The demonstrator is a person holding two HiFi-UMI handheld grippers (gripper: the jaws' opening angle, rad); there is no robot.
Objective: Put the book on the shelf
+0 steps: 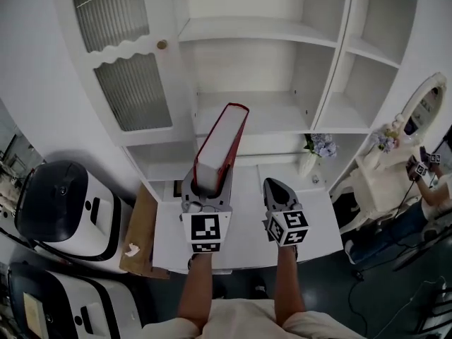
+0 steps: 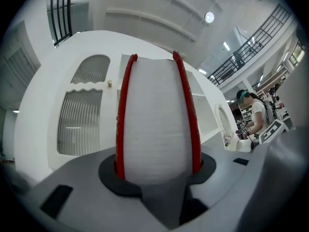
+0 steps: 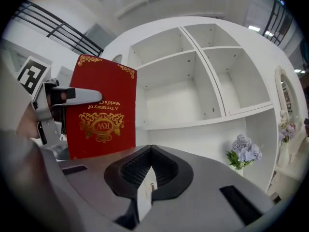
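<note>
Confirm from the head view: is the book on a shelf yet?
No, the left gripper clamps the red book in the air, short of the bare shelves.

In the left gripper view the book [image 2: 155,120] covers the middle of the shelf [image 2: 208,122], and its lower end is hidden between the jaws of the left gripper [image 2: 155,175]. In the right gripper view 1 finger [image 3: 84,96] hides part of the gold title. In the head view the right edge cuts off a person [image 1: 438,193].
</note>
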